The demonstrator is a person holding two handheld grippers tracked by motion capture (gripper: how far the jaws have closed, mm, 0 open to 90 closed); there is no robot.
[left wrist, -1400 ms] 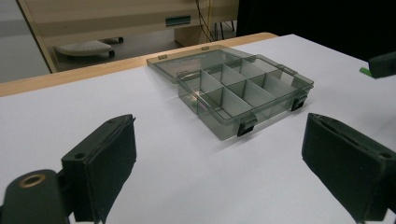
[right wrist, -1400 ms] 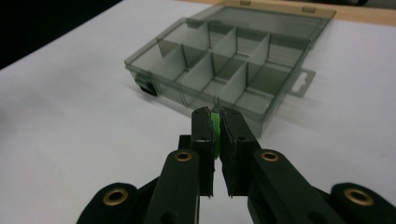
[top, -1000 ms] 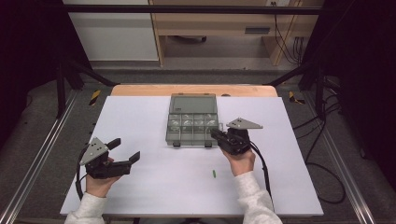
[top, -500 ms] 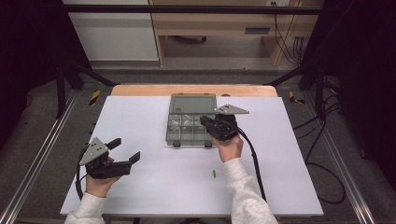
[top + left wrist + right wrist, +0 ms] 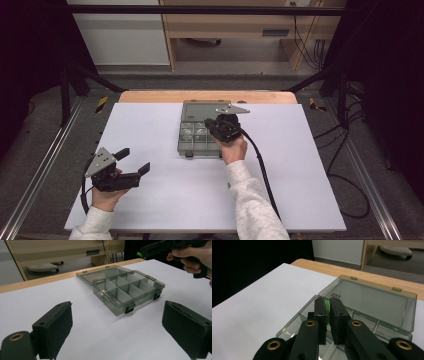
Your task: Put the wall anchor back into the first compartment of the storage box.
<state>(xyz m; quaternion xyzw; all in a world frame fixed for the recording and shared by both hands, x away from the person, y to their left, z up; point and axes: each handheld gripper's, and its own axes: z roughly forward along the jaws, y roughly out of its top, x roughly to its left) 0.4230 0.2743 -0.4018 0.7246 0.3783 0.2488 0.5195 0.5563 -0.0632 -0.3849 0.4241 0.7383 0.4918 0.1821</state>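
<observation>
Right gripper (image 5: pixel 327 315) is pinching a small green piece (image 5: pixel 327 305) while I am carrying it over the open compartment box (image 5: pixel 191 142) at the far middle of the table (image 5: pixel 310 165), aiming for a cell, and my left gripper (image 5: pixel 131 161) is waiting released near left.

A glossy, smoky see-through plastic organiser box (image 5: pixel 126 288) lies on a matt white sheet (image 5: pixel 150 125) over a wooden tabletop (image 5: pixel 150 96).

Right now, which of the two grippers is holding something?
The right gripper, above the open compartment box: a small green piece is pinched between its closed jaws. The left gripper is wide open and holds nothing.
</observation>
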